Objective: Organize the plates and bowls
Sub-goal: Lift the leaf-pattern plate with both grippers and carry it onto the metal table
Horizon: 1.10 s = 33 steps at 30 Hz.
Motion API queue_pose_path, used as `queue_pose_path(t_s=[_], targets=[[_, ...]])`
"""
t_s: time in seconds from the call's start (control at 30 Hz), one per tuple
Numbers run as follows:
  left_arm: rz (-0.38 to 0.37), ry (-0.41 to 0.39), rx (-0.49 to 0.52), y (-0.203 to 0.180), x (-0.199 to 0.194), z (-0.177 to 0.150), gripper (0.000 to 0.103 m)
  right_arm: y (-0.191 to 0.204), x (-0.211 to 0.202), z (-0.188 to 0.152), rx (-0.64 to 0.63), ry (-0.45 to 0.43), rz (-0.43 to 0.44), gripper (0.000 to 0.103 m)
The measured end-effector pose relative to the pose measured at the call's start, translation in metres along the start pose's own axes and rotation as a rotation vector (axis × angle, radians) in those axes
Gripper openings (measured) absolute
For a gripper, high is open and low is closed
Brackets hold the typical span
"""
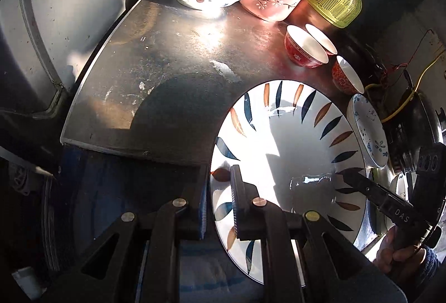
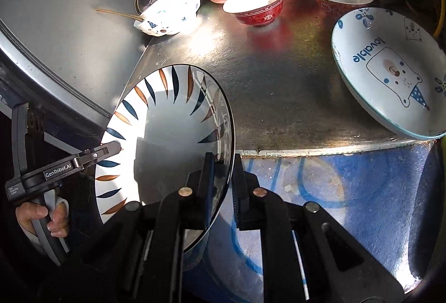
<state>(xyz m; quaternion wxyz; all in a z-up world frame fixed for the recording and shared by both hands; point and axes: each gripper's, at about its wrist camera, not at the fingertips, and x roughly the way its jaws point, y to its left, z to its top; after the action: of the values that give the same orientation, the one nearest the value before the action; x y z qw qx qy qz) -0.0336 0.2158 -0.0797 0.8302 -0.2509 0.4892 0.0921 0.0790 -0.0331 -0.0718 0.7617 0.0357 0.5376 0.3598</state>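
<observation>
Left wrist view: the left gripper [image 1: 220, 202] clamps the near rim of the leaf plate [image 1: 290, 147], held above the table [image 1: 167, 74] edge. Right wrist view: the right gripper [image 2: 223, 177] pinches the opposite rim; both should keep level, then lower it near the bear plate [image 2: 390, 71].

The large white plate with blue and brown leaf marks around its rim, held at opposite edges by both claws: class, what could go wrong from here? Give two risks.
1. The large white leaf-patterned plate is pinched only at its rim by the left claw and right claw, partly beyond the edge of the steel table. A slip could drop it.
2. The white bear-print plate overhangs the table edge nearby; a bump could knock it off.
</observation>
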Motion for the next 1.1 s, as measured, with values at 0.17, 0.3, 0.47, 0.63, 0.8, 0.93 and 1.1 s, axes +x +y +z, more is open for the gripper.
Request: queue_pose_path(t_s=[0.17, 0.3, 0.47, 0.63, 0.8, 0.93, 1.1], targets=[[0.031, -0.019, -0.066, 0.034, -0.004, 0.009, 0.013, 0.025, 0.029, 0.017, -0.052, 0.037, 0.027, 0.012], [0.052, -0.032, -0.123, 0.062, -0.005, 0.015, 0.013, 0.046, 0.052, 0.029, -0.091, 0.065, 0.043, 0.012], [0.081, -0.05, -0.192, 0.094, -0.009, 0.02, 0.013, 0.069, 0.083, 0.046, -0.131, 0.1, 0.06, 0.012], [0.11, -0.061, -0.253, 0.121, -0.011, 0.023, 0.013, 0.092, 0.112, 0.057, -0.175, 0.136, 0.077, 0.013], [0.129, -0.071, -0.306, 0.143, -0.011, 0.026, 0.013, 0.112, 0.135, 0.065, -0.208, 0.159, 0.088, 0.013], [0.143, -0.077, -0.336, 0.154, -0.009, 0.029, 0.013, 0.123, 0.151, 0.071, -0.225, 0.173, 0.093, 0.013], [0.153, -0.087, -0.363, 0.162, -0.006, 0.033, 0.013, 0.126, 0.155, 0.072, -0.235, 0.175, 0.094, 0.013]])
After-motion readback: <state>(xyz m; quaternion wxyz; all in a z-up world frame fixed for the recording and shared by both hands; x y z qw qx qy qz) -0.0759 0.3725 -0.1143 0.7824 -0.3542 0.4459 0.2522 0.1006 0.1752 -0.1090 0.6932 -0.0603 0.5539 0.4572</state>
